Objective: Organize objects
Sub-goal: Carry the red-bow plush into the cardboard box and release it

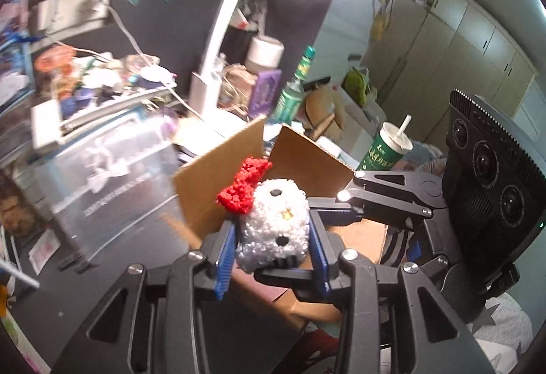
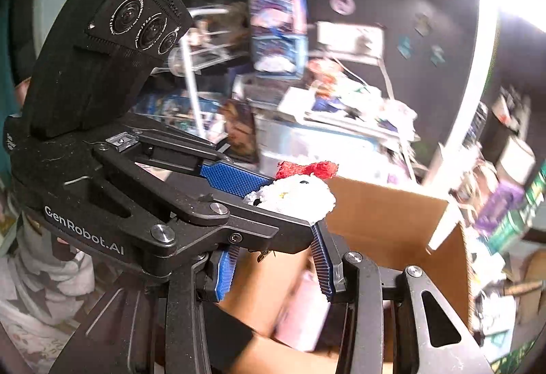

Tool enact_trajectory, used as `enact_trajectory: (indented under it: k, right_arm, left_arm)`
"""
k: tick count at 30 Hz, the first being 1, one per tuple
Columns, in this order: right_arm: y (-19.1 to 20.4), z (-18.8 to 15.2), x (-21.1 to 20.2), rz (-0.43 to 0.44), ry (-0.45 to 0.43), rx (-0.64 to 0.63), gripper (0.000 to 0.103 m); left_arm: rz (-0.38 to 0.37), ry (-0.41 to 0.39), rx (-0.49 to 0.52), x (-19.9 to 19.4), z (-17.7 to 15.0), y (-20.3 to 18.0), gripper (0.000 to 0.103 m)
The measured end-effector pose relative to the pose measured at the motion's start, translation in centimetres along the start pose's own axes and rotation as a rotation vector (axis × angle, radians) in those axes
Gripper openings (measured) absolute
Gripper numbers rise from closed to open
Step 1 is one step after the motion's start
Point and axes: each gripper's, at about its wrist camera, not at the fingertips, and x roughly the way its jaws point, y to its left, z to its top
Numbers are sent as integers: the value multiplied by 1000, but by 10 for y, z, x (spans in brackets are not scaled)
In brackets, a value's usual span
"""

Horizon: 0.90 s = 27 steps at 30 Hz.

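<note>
Item: crocheted toy (image 1: pixel 273 223), white, rounded body, two black dot eyes, a yellow spot between them, red bow (image 1: pixel 244 184) at its upper left as the left wrist view gives it.

Position: lodged between the two blue ribbed pads (image 1: pixel 225 258) of the left gripper (image 1: pixel 273 254), out toward the pad tips. One pad presses on each flank. The bow projects up and past the left pad, clear of the grip. In the right wrist view the same toy (image 2: pixel 293 196) sits at the end of the left gripper (image 2: pixel 273 203), which crosses the frame from the left, just above and ahead of the right gripper's own pads.

Left gripper: jaws narrowed onto the toy and holding it; toy carried in the air.

Right gripper (image 2: pixel 276 268): jaws partly apart. Its blue pads (image 2: pixel 320 258) frame blurred brown cardboard and a pale pink shape; whether anything is clamped between them cannot be told. In the left wrist view the right gripper's fingers (image 1: pixel 344 215) reach in from the right, just behind the toy.

Surroundings, relative to the left gripper: open cardboard box (image 1: pixel 307 169) directly beyond and below the toy, flaps raised. Clear plastic bin (image 1: pixel 112 176) to the left. Green paper cup with straw (image 1: pixel 385 152) to the upper right. Green bottle (image 1: pixel 293 90) and white lamp arm (image 1: pixel 232 15) further ahead, above the box.
</note>
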Motion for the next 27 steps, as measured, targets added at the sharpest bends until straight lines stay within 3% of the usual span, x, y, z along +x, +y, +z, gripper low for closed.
enact_trajectory:
  k: [7,10,12,17,20,23,27]
  right_arm:
    - [-40,-17,-5,-48,63,69,38]
    - [-48,-23,-6,-83,77,72,51]
    - [-51,-25,-7,-106,75,68,65]
    - [-52,-28,-12,-121,73,52,67]
    - [-52,-27,-13,-132,67,40,77]
    - [-51,-26,-14,-144,48,25,80]
    - [-45,-24,-19,-138,-10,2,95]
  left_arm:
    - [14,118,31,48,19,-21,37]
    - [37,125,41,55,18,-26,54]
    - [65,115,52,57,18,-28,72]
    - [88,80,55,49,16,-28,83]
    - [135,49,60,39,12,-28,86]
    - [175,-3,55,23,4,-27,94]
    - [235,-98,34,-3,-10,-23,102]
